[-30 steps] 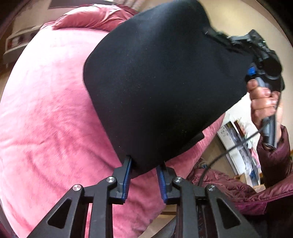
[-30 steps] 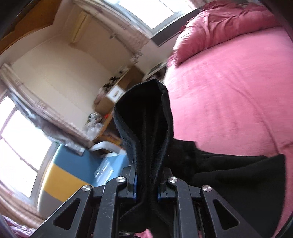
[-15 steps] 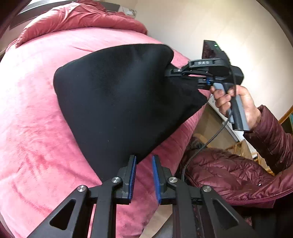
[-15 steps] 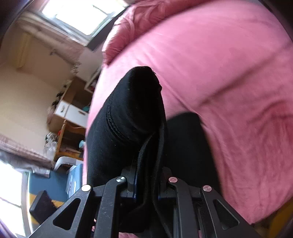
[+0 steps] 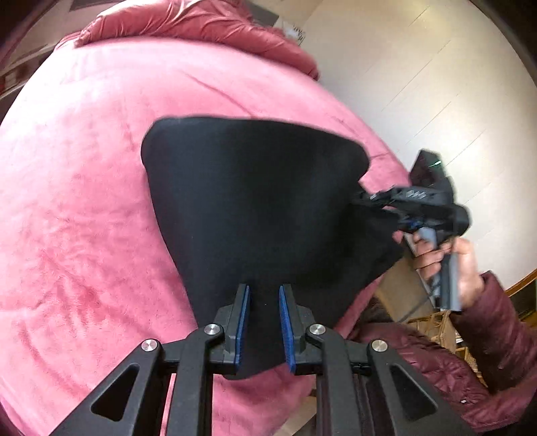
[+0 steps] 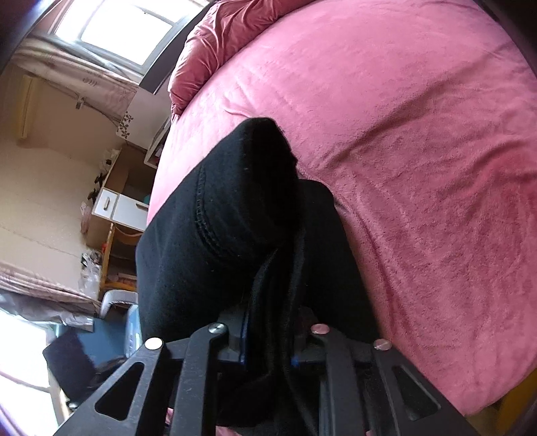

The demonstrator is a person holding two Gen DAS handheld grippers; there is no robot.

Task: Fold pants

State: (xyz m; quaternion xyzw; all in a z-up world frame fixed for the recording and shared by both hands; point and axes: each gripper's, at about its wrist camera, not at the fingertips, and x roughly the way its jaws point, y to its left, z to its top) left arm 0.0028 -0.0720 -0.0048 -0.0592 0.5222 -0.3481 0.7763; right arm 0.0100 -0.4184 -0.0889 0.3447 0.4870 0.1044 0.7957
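Observation:
The black pants (image 5: 255,201) hang stretched between my two grippers, low over the pink bed (image 5: 84,201). My left gripper (image 5: 263,298) is shut on the near edge of the fabric. My right gripper (image 5: 364,198) shows at the right of the left wrist view, shut on the far corner of the pants. In the right wrist view the pants (image 6: 235,218) are bunched between the pads of the right gripper (image 6: 268,335) and drape over the bed edge (image 6: 419,167).
A crumpled pink duvet (image 5: 201,26) lies at the head of the bed. A white wall (image 5: 436,84) stands to the right. A desk with white drawers (image 6: 114,208) and clutter sits beside the bed. A wicker basket (image 5: 436,322) stands by the person's maroon sleeve.
Both grippers have lowered the pants from high in the air toward the bed. The right gripper has swung down and to the right; the fabric now spreads wider over the blanket.

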